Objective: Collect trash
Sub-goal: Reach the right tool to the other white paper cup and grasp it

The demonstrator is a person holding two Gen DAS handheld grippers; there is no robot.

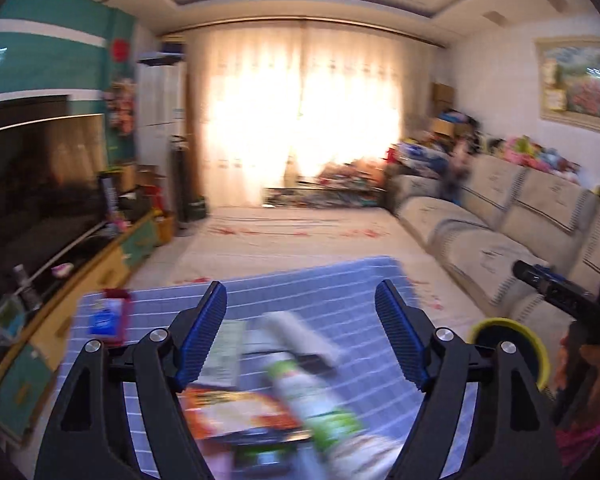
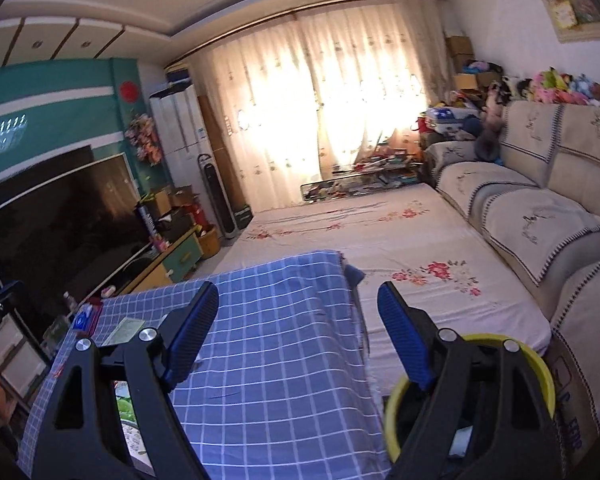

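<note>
My left gripper (image 1: 300, 304) is open and empty above a table with a blue checked cloth (image 1: 340, 280). Below it lie blurred pieces of trash: an orange wrapper (image 1: 236, 412), a green and white packet (image 1: 324, 412), a white roll (image 1: 300, 336), a pale paper (image 1: 226, 352) and a red and blue pack (image 1: 110, 316). A yellow-rimmed bin (image 1: 508, 348) stands right of the table. My right gripper (image 2: 298, 304) is open and empty over the cloth's (image 2: 280, 340) right part, beside the bin (image 2: 540, 376). The red and blue pack (image 2: 86, 316) and paper (image 2: 126, 330) lie far left.
A TV (image 2: 60, 232) on a low cabinet (image 2: 172, 264) lines the left side. A floral-sheeted bed (image 2: 400, 248) and a beige sofa (image 2: 540, 208) lie ahead and right. Curtains (image 2: 332, 100) and floor clutter are at the back. The other gripper's body (image 1: 556, 292) shows at right.
</note>
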